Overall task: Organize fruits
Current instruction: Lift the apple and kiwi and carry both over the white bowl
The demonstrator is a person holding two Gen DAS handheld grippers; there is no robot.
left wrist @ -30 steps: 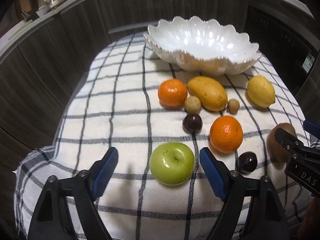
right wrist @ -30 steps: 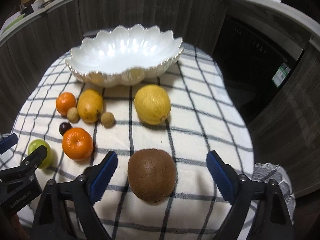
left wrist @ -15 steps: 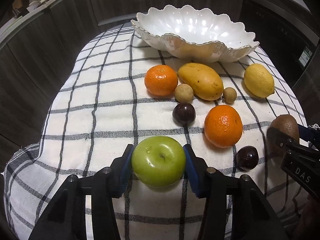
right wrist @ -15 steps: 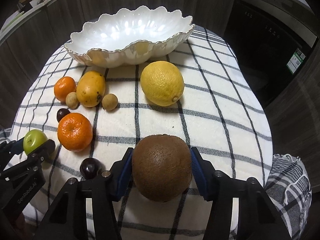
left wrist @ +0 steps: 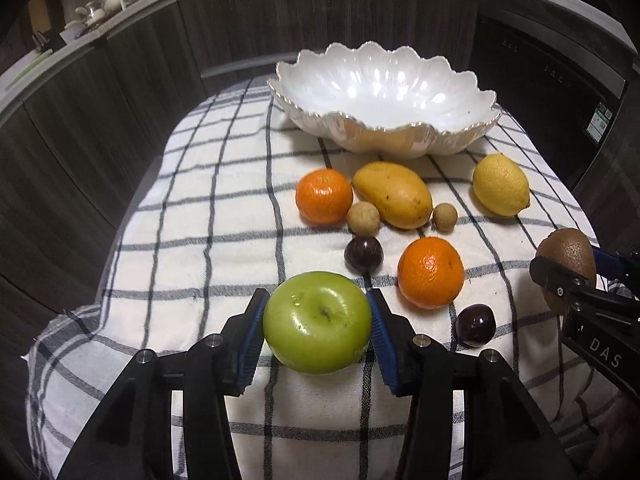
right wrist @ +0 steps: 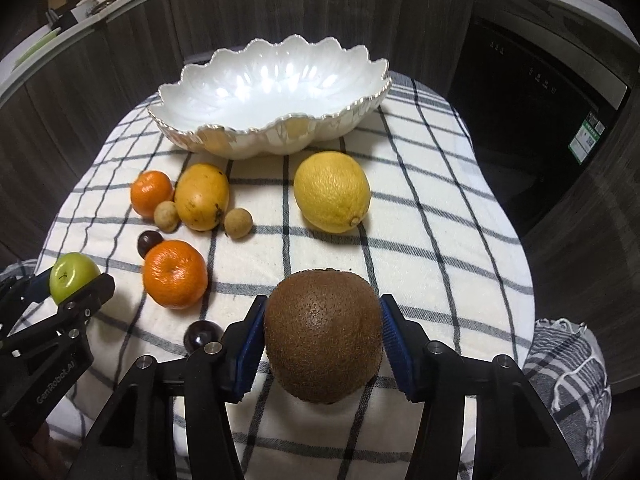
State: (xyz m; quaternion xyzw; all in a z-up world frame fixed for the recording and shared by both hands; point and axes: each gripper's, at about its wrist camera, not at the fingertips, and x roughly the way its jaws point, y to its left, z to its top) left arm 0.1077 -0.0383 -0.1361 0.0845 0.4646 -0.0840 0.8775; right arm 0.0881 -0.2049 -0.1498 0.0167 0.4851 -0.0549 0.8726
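Now both my grippers are clamped on fruit above the checked cloth (left wrist: 192, 216). At lower centre of the left wrist view, my left gripper (left wrist: 317, 322) grasps the green apple (left wrist: 317, 322), its blue pads pressed flat against the apple's left and right flanks, stem dimple facing the camera. At lower centre of the right wrist view, my right gripper (right wrist: 322, 334) grips the brown kiwi (right wrist: 322, 334) the same way, a pad tight on each side of its rough skin.

Beyond my fingers, toward the top of both views, the scalloped white bowl (left wrist: 384, 92) sits empty at the cloth's far end. Between it and the held fruit lie two oranges (left wrist: 324, 196), a mango (left wrist: 394, 194), two small tan fruits (left wrist: 363, 219), two dark plums (left wrist: 363, 254) and, to the right, a lemon (left wrist: 501, 184). The near orange (right wrist: 175, 273) rests just left of the kiwi in the right wrist view, with one plum (right wrist: 202, 334) close against my left finger there.
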